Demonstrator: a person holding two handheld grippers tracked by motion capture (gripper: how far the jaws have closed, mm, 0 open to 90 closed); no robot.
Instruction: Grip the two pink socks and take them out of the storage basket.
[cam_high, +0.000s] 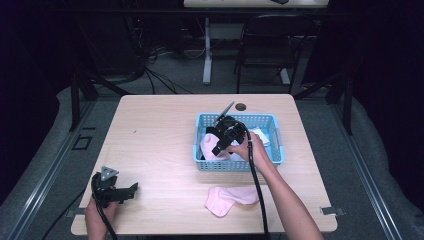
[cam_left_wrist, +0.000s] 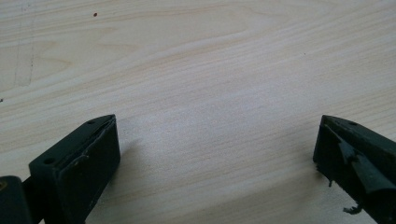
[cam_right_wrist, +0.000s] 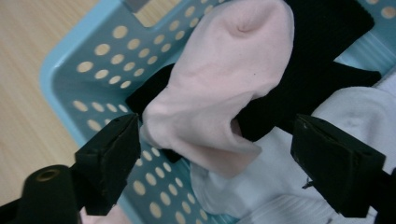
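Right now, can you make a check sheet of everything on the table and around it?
Surface: wooden table, bare apart from the items below.
Job's things: blue basket holding a pink sock, black cloth and white socks; a second pink sock lies on the table, in front of the basket.
Clutter: nothing seen.
Grippers: left gripper at the table's near left corner, jaws open over bare wood; right gripper inside the basket, jaws open either side of the pink sock.
Cables: one trails from each gripper.
Surroundings: chair, table leg, floor cables behind.
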